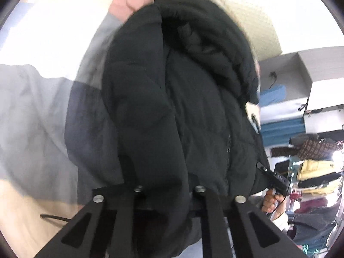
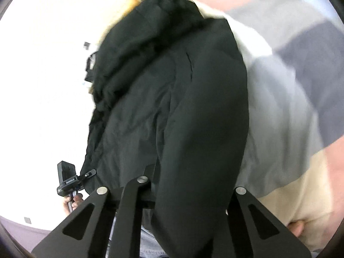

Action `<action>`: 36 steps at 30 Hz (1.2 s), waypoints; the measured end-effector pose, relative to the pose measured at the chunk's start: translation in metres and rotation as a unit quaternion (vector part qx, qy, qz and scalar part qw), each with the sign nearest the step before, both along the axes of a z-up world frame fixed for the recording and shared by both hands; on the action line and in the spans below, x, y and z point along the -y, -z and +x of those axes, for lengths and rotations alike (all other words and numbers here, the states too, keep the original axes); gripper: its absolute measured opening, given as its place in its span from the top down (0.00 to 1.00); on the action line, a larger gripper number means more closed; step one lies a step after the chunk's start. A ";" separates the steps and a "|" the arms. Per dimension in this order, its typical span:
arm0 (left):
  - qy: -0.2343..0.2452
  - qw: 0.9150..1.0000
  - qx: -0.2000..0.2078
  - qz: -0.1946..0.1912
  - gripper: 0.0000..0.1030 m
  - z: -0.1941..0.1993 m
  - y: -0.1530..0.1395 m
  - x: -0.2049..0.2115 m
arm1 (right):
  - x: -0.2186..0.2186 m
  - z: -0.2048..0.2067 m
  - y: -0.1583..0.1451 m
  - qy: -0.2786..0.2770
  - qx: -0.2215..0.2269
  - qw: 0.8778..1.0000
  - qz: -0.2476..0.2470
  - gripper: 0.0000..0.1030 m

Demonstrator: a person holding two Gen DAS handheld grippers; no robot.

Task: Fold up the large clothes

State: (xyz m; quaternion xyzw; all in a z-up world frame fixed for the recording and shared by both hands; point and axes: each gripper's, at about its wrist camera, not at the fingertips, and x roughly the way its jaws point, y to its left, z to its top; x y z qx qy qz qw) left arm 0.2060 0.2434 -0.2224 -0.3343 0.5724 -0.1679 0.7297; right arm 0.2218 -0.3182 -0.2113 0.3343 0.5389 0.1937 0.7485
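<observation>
Held up in the air: a black padded puffer jacket (image 1: pixel 172 99), bulky, soft, probably slippery. Left gripper (image 1: pixel 167 195) and right gripper (image 2: pixel 189 187) both clamped on its thick fabric. Best taken at seams or hem, not at the puffy middle.

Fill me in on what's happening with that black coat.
A person holds a handheld gripper in each hand, and both grip the same black puffer jacket. The left gripper and the right gripper each have their jaws closed on bunched fabric. The jacket is lifted, bunched and unfolded, in front of striped bedding. No fold is made yet. Other clothes hang in the background.
</observation>
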 end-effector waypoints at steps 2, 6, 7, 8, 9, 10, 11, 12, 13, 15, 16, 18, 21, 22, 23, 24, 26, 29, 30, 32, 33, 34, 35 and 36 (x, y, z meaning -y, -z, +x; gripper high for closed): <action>-0.020 0.999 0.023 -0.013 0.92 -0.011 -0.022 -0.006 | 0.007 -0.004 -0.016 -0.003 0.028 1.000 -0.001 0.89; -0.044 0.998 0.046 0.000 0.94 -0.029 -0.054 -0.009 | 0.033 -0.016 -0.036 0.005 0.054 0.998 0.019 0.89; -0.046 0.998 0.048 0.002 0.94 -0.035 -0.060 -0.007 | 0.024 -0.014 -0.040 0.006 0.061 0.998 0.021 0.89; -0.047 0.997 0.053 0.008 0.95 -0.042 -0.068 -0.005 | 0.028 -0.019 -0.047 0.006 0.069 0.997 0.024 0.89; -0.049 0.997 0.056 0.013 0.95 -0.048 -0.073 -0.006 | 0.021 -0.015 -0.049 0.006 0.073 0.997 0.026 0.90; -0.054 0.997 0.060 0.017 0.95 -0.058 -0.082 -0.006 | 0.021 -0.018 -0.053 0.007 0.077 0.997 0.030 0.89; -0.058 0.996 0.063 0.012 0.96 -0.065 -0.087 -0.007 | 0.025 -0.024 -0.058 0.008 0.080 0.996 0.035 0.90; -0.065 0.996 0.068 0.006 0.96 -0.076 -0.096 -0.008 | 0.029 -0.029 -0.060 0.009 0.082 0.996 0.039 0.90; -0.067 0.995 0.072 0.004 0.96 -0.082 -0.102 -0.006 | 0.035 -0.036 -0.064 0.010 0.084 0.995 0.045 0.90; -0.070 0.994 0.083 0.004 0.96 -0.097 -0.116 0.001 | 0.043 -0.046 -0.072 0.007 0.091 0.995 0.051 0.89; -0.070 0.994 0.089 0.003 0.96 -0.108 -0.125 0.003 | 0.043 -0.051 -0.076 0.006 0.093 0.994 0.052 0.89; -0.068 0.993 0.098 0.012 0.96 -0.127 -0.142 0.008 | 0.048 -0.065 -0.087 0.001 0.101 0.993 0.052 0.89; -0.064 0.991 0.116 0.030 0.96 -0.152 -0.168 0.015 | 0.057 -0.088 -0.106 -0.002 0.114 0.992 0.058 0.89; -0.063 0.990 0.121 0.031 0.96 -0.161 -0.174 0.015 | 0.059 -0.094 -0.112 -0.002 0.120 0.991 0.058 0.89; -0.063 0.990 0.126 0.031 0.96 -0.169 -0.181 0.018 | 0.062 -0.103 -0.119 -0.002 0.127 0.990 0.058 0.89; -0.063 0.989 0.132 0.031 0.96 -0.178 -0.189 0.019 | 0.064 -0.109 -0.126 -0.002 0.132 0.990 0.059 0.89; -0.062 0.987 0.146 0.035 0.96 -0.195 -0.205 0.021 | 0.069 -0.126 -0.139 -0.004 0.145 0.988 0.059 0.89; -0.062 0.983 0.166 0.038 0.96 -0.218 -0.224 0.025 | 0.077 -0.147 -0.156 -0.005 0.158 0.986 0.060 0.89; -0.062 0.983 0.169 0.039 0.96 -0.222 -0.226 0.029 | 0.080 -0.151 -0.159 -0.005 0.157 0.985 0.067 0.89; -0.059 0.981 0.181 0.039 0.96 -0.232 -0.233 0.030 | 0.087 -0.155 -0.162 0.000 0.155 0.985 0.073 0.89; -0.056 0.980 0.188 0.041 0.96 -0.236 -0.237 0.031 | 0.090 -0.158 -0.165 0.002 0.157 0.985 0.069 0.89; -0.052 0.978 0.196 0.046 0.96 -0.238 -0.241 0.034 | 0.092 -0.159 -0.168 0.005 0.159 0.985 0.064 0.89; -0.051 0.978 0.199 0.047 0.96 -0.239 -0.243 0.034 | 0.094 -0.158 -0.170 0.008 0.159 0.985 0.063 0.89; -0.051 0.977 0.200 0.046 0.96 -0.238 -0.245 0.035 | 0.097 -0.160 -0.173 0.012 0.157 0.985 0.062 0.89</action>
